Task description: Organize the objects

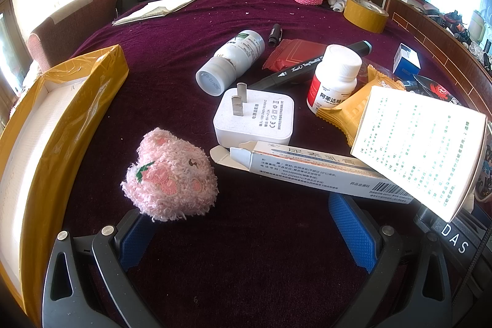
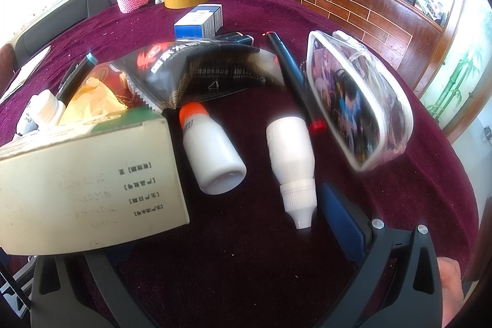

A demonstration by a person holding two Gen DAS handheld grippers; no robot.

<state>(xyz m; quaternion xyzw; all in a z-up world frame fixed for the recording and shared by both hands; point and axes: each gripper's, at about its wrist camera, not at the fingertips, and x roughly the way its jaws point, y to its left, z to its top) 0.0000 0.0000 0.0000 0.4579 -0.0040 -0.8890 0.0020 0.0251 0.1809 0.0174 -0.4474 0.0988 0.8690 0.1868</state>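
While both tilt steeply down over the purple cloth (image 1: 172, 29), the left gripper (image 1: 246, 232) and right gripper (image 2: 221, 223) gape empty; a dropper bottle (image 2: 292, 156) lies lengthwise between the right's fingers, nozzle toward the camera.

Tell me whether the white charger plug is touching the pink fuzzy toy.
Apart. The left wrist view shows a strip of bare purple cloth between the white charger plug and the pink fuzzy toy.
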